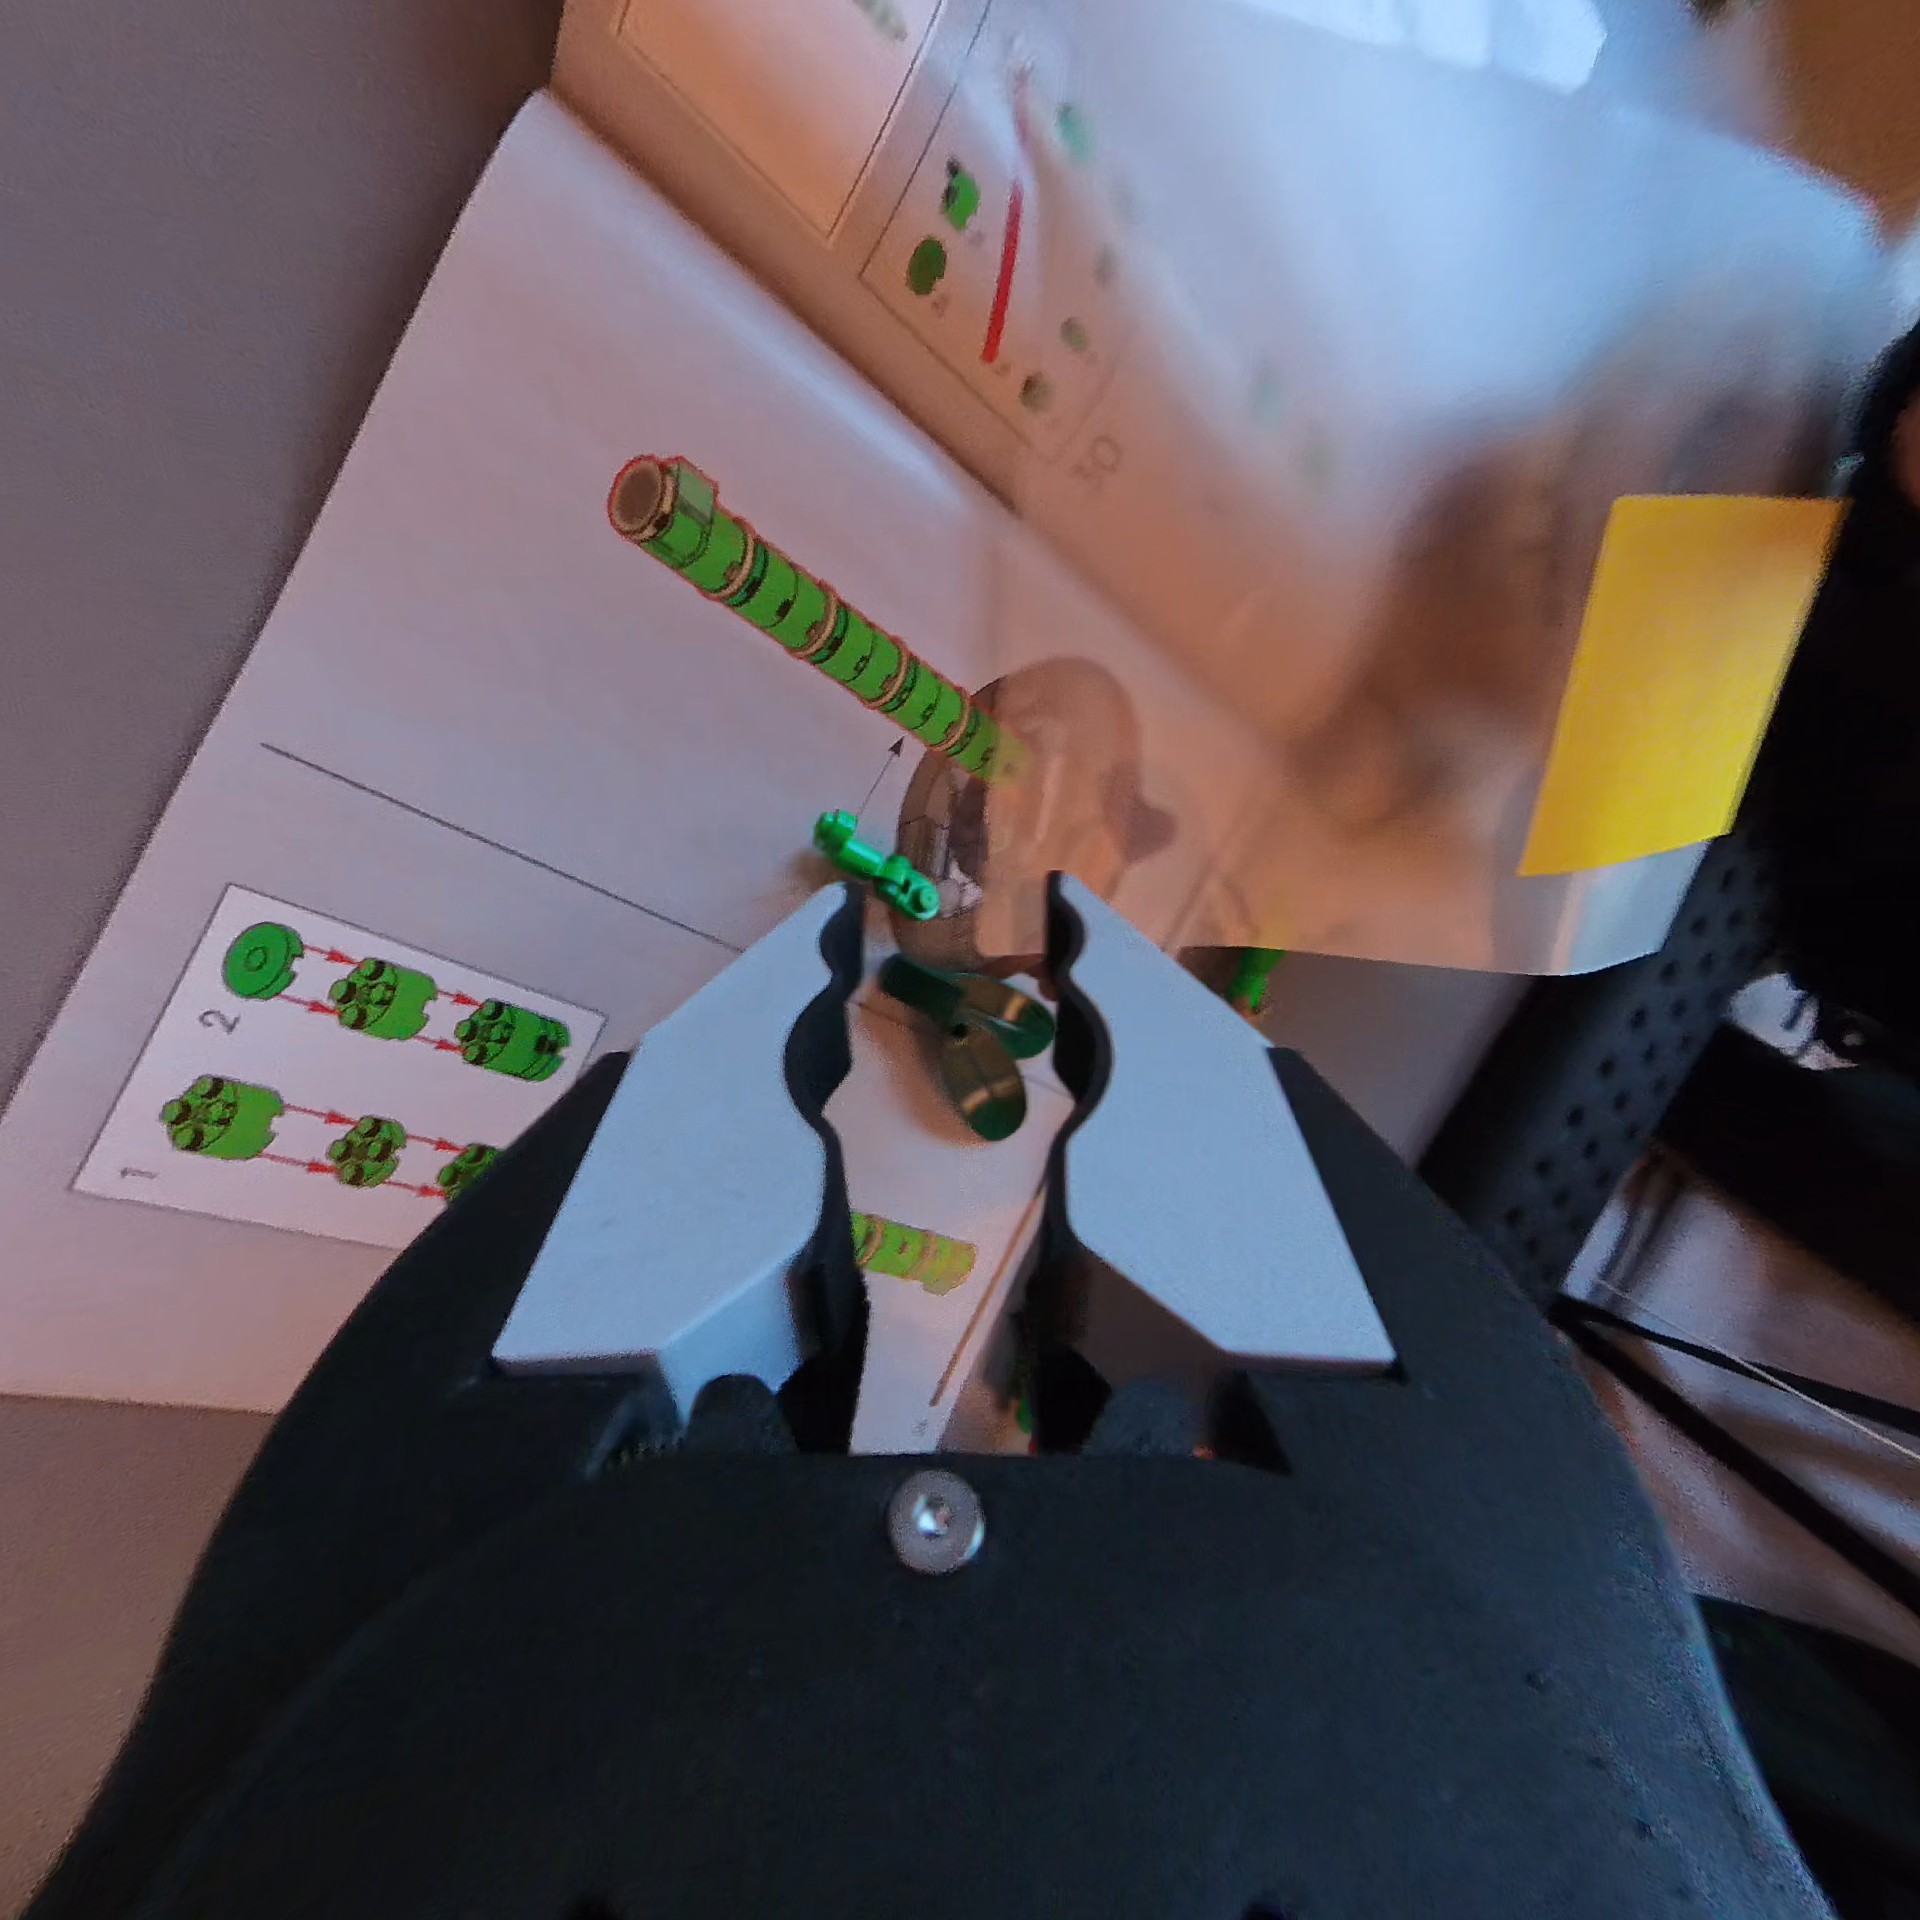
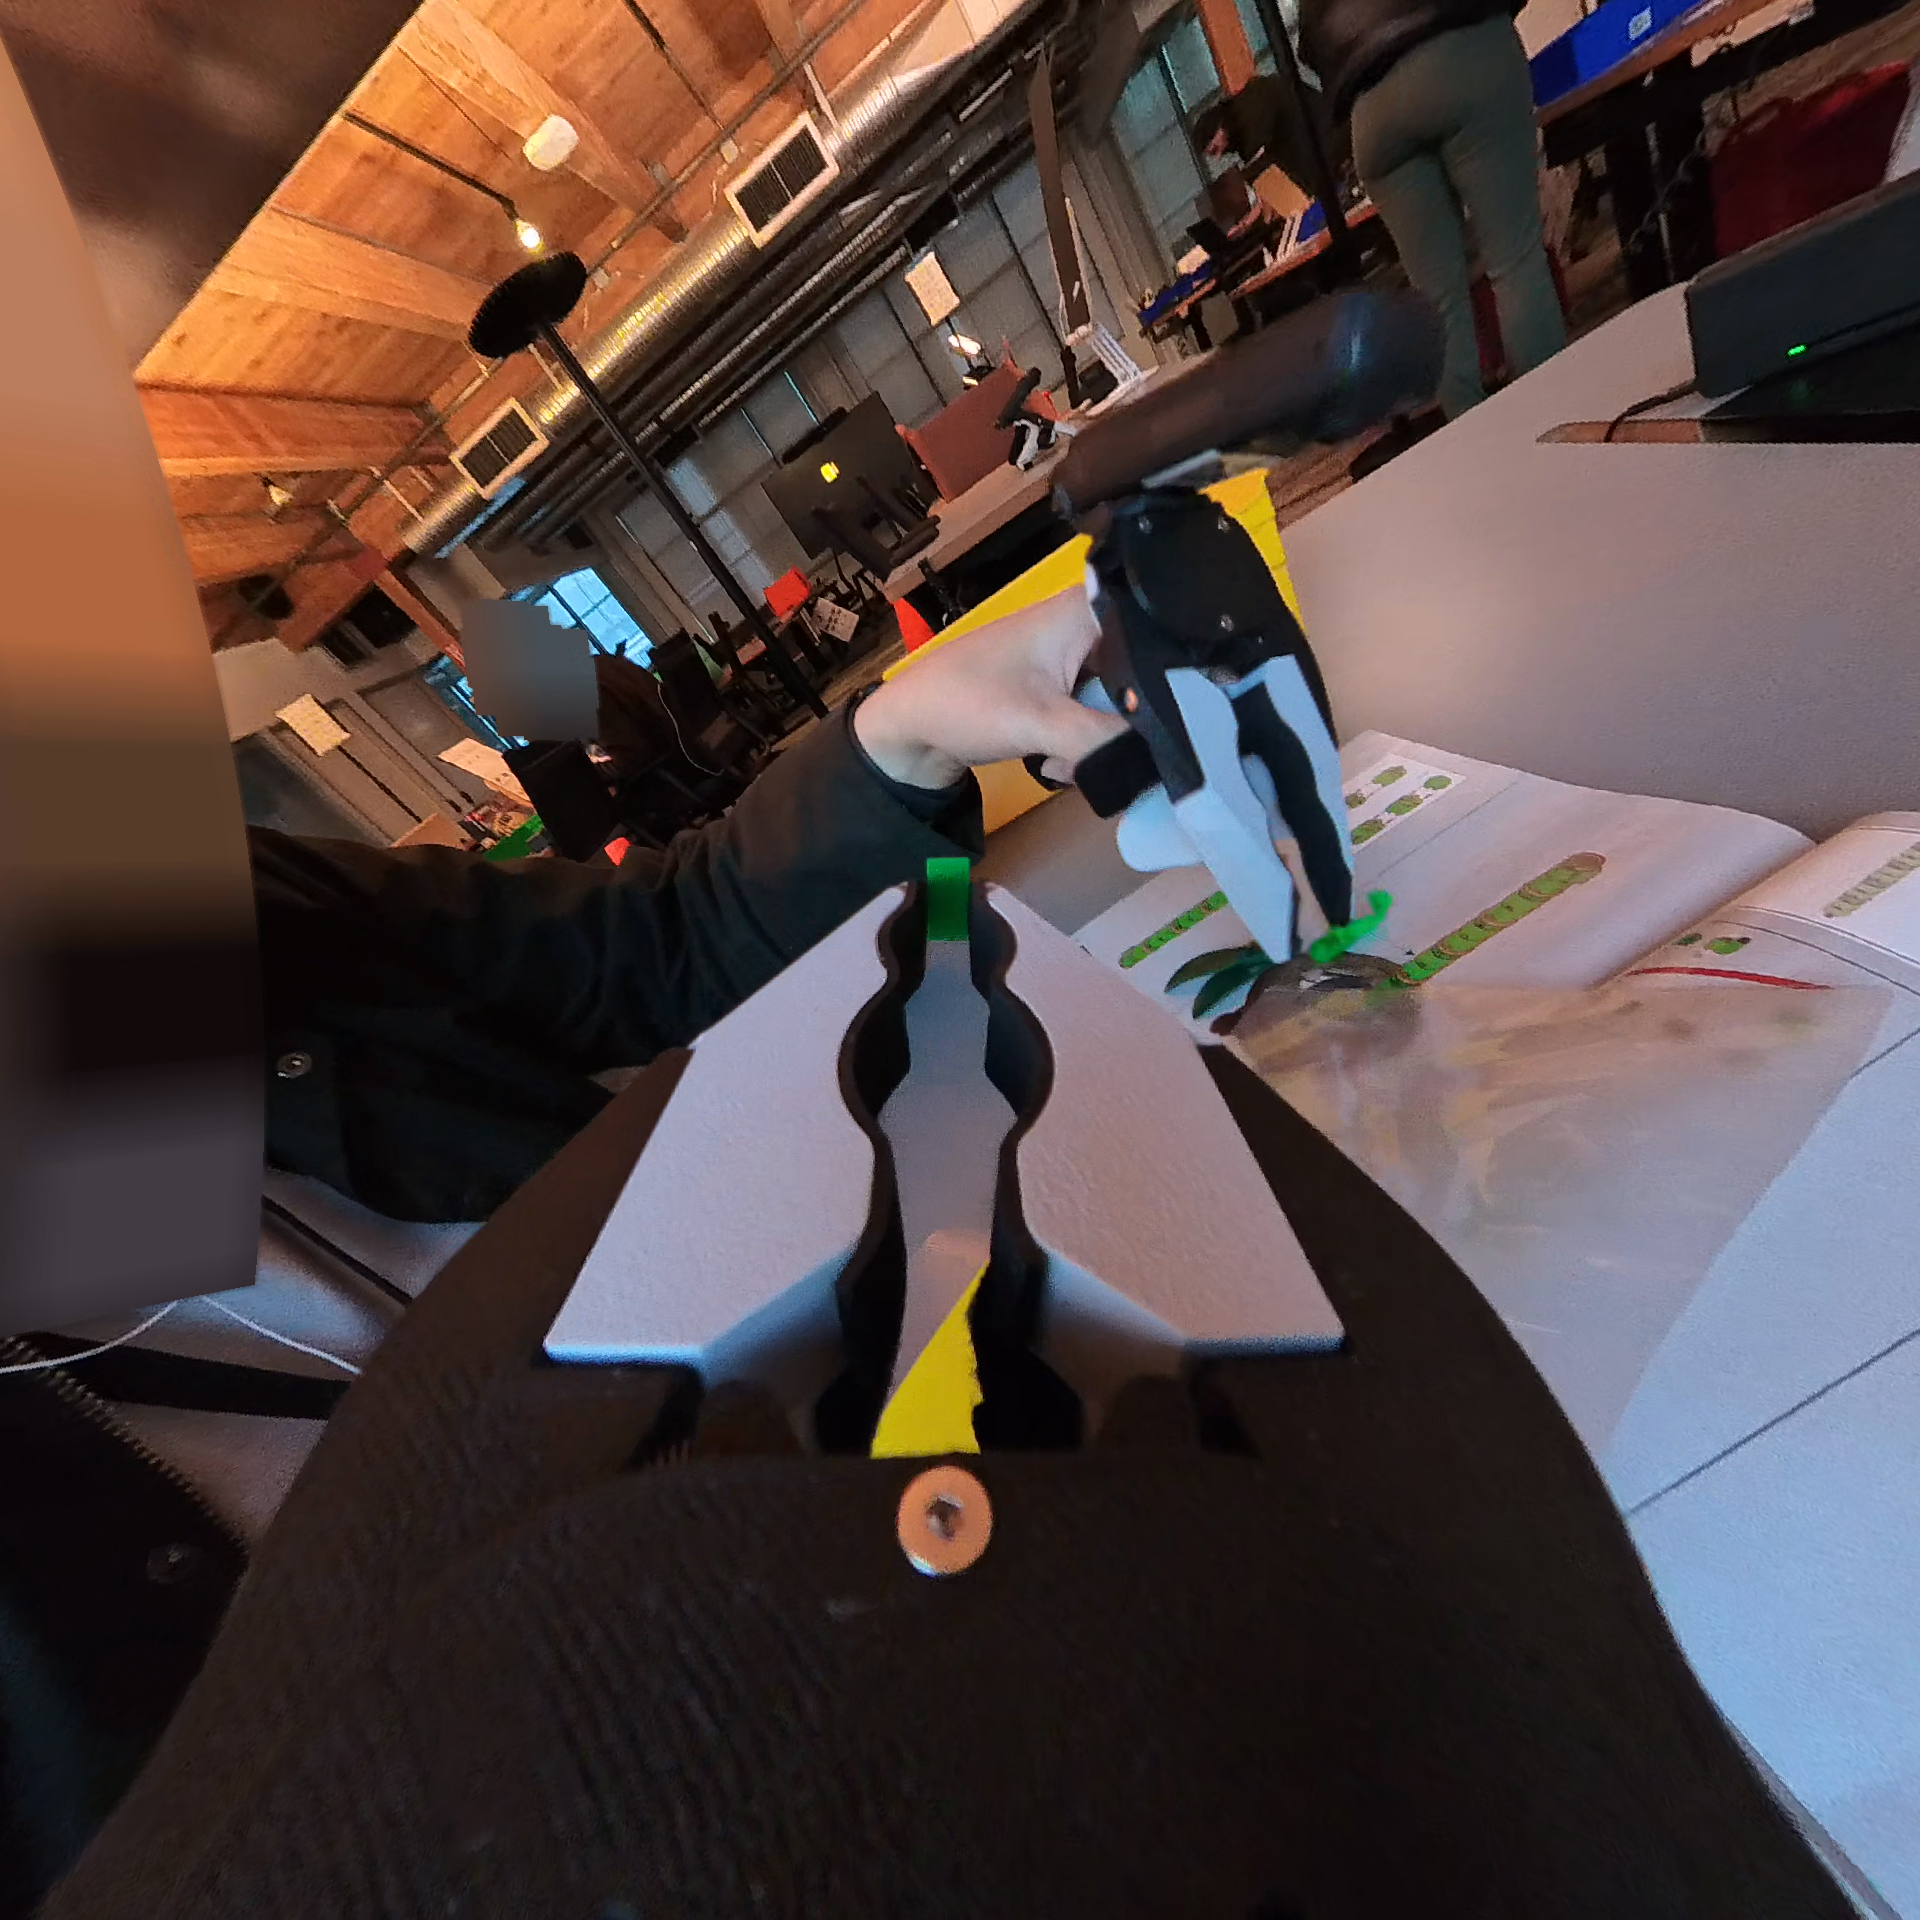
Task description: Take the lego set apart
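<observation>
Your left claw (image 1: pixel 956 904): jaws parted, empty, poised over the booklet (image 1: pixel 499 727) on the desk (image 1: pixel 156 312). Bright green lego piece (image 1: pixel 873 864) at its tips, 12 o'clock; dark green leaf piece (image 1: pixel 977 1039) between the fingers. Your right claw (image 2: pixel 948 904): nipping a small green piece (image 2: pixel 947 896), lifted clear, likely freshly detached.

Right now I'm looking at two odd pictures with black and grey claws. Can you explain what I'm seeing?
Each picture comes from a camera mounted on a hand-held gripper, looking along its two fingers. A person holds one gripper in each hand. The left gripper is open above an instruction booklet, near a bright green piece and dark green leaves. The other view shows the right gripper, apparently pinching a small green brick. Farther off are the left gripper and a clear bag lying on the booklet.
</observation>
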`<action>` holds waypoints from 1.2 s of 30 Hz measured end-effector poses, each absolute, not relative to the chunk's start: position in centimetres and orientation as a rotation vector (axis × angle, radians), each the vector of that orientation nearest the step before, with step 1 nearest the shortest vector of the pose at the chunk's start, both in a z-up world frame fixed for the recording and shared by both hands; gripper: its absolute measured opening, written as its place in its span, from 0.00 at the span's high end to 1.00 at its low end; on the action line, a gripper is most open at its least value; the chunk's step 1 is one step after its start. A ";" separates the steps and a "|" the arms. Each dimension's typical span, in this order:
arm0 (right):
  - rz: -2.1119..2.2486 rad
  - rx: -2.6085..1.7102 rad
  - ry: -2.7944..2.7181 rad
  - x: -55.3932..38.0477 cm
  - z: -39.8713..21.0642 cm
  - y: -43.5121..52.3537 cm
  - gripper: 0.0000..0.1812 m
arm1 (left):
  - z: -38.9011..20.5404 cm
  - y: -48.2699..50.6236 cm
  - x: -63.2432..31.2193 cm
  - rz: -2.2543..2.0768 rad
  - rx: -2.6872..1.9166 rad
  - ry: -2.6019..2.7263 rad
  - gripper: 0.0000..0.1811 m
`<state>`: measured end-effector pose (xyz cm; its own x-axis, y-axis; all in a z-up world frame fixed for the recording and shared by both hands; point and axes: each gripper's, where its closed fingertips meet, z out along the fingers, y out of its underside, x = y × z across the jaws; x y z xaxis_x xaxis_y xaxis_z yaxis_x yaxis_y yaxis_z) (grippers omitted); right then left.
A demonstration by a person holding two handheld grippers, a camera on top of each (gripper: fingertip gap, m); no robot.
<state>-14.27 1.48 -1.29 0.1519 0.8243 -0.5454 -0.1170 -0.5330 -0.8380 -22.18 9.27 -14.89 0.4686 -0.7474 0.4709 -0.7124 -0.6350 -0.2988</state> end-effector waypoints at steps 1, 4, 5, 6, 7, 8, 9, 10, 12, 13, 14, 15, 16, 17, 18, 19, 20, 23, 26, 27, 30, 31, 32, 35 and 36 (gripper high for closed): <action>1.483 -1.643 -0.701 -14.3 -1.5 1.5 0.96 | -14.4 9.2 -21.9 -0.947 -2.626 1.296 0.77; 1.418 -1.655 -0.725 -14.4 -1.8 1.7 0.96 | -13.2 9.6 -21.9 -0.978 -2.606 1.239 0.73; 1.381 -1.652 -0.733 -14.3 -1.8 1.8 0.96 | -12.9 9.8 -22.1 -0.953 -2.595 1.238 0.73; 1.328 -1.643 -0.736 -14.2 -1.8 2.0 0.97 | -12.5 10.1 -22.3 -0.925 -2.575 1.236 0.73; 1.253 -1.629 -0.741 -13.9 -1.6 2.4 0.97 | -11.8 10.3 -22.2 -0.916 -2.546 1.226 0.73; 1.156 -1.609 -0.759 -13.6 -1.5 2.7 0.97 | -10.6 10.4 -21.7 -0.949 -2.484 1.219 0.75; 1.040 -1.579 -0.792 -13.4 -1.3 2.9 0.97 | -9.0 9.9 -20.6 -1.022 -2.393 1.226 0.77; 0.914 -1.551 -0.838 -13.2 -1.2 3.0 0.97 | -7.2 9.0 -19.4 -1.123 -2.295 1.251 0.77; 0.649 -1.516 -0.923 -12.9 -1.3 3.2 0.97 | -3.9 5.9 -17.3 -1.371 -2.125 1.321 0.80; 0.545 -1.496 -0.967 -13.0 -1.3 3.1 0.97 | -2.7 4.5 -16.6 -1.470 -2.059 1.342 0.81; 0.468 -1.474 -1.008 -13.2 -1.4 2.9 0.97 | -2.0 3.7 -16.0 -1.524 -2.014 1.352 0.82; 0.412 -1.455 -1.038 -13.5 -1.4 2.7 0.96 | -1.7 3.1 -15.6 -1.538 -1.988 1.360 0.83; 0.375 -1.442 -1.060 -13.9 -1.5 2.6 0.97 | -1.7 2.9 -15.2 -1.526 -1.976 1.367 0.83; 0.351 -1.437 -1.076 -14.1 -1.6 2.5 0.97 | -1.8 2.6 -15.0 -1.510 -1.968 1.380 0.83; 0.341 -1.436 -1.089 -14.4 -1.8 2.4 0.97 | -1.9 2.3 -14.8 -1.495 -1.969 1.392 0.83; 0.337 -1.437 -1.098 -14.6 -1.9 2.3 0.96 | -2.1 2.1 -14.7 -1.483 -1.978 1.404 0.83; 0.334 -1.436 -1.102 -14.7 -1.9 2.2 0.96 | -2.2 1.9 -14.6 -1.482 -1.982 1.411 0.83; 0.326 -1.426 -1.105 -14.7 -1.9 2.2 0.97 | -2.7 1.7 -14.2 -1.483 -2.001 1.406 0.84; 0.291 -1.428 -1.123 -14.8 -2.1 2.2 0.97 | -2.9 1.7 -14.1 -1.504 -2.007 1.399 0.90; 0.272 -1.427 -1.133 -14.8 -2.2 2.2 0.97 | -3.0 1.7 -14.1 -1.506 -2.009 1.399 0.90; 0.216 -1.420 -1.156 -14.9 -2.5 2.3 0.97 | -3.2 1.8 -14.1 -1.498 -2.014 1.397 0.91; 0.207 -1.419 -1.161 -14.9 -2.6 2.3 0.97 | -3.2 1.8 -14.1 -1.502 -2.012 1.399 0.92; 0.201 -1.420 -1.165 -15.0 -2.6 2.3 0.96 | -3.1 1.8 -14.1 -1.503 -2.009 1.397 0.93; 0.187 -1.420 -1.175 -15.2 -2.8 2.3 0.96 | -2.7 1.9 -14.1 -1.502 -1.988 1.387 0.93; 0.183 -1.411 -1.176 -15.3 -2.7 2.2 0.97 | -2.8 1.9 -14.1 -1.491 -1.987 1.396 0.94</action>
<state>-15.28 2.21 -2.70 0.4712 0.7148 0.5168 0.5239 0.2446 -0.8159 -14.12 1.86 -2.79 -0.0054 -0.8194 0.5731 -0.5183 -0.4879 -0.7024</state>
